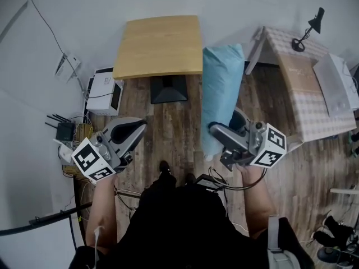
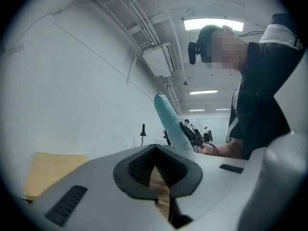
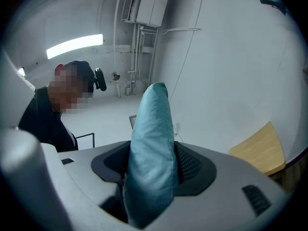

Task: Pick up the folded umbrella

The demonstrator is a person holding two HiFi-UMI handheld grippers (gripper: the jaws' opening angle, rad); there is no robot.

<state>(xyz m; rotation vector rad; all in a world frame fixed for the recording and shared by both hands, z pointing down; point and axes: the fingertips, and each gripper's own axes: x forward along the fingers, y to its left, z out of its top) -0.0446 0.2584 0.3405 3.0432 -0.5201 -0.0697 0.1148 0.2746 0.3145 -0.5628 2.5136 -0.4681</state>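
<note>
The right gripper (image 1: 217, 130) has its jaws clamped on the near end of the umbrella (image 1: 222, 86), holding it clear of the floor (image 1: 168, 133), so the pick-up looks done. The left gripper (image 1: 137, 129) hangs aside, jaws closed on nothing, apparently not needed. The umbrella's long axis runs up and away from the person, free end toward the table (image 1: 160, 43).

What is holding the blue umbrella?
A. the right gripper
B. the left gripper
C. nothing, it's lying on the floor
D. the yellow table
A: the right gripper has its jaws closed on the blue umbrella, while the left gripper has nothing between its shut jaws.
</note>
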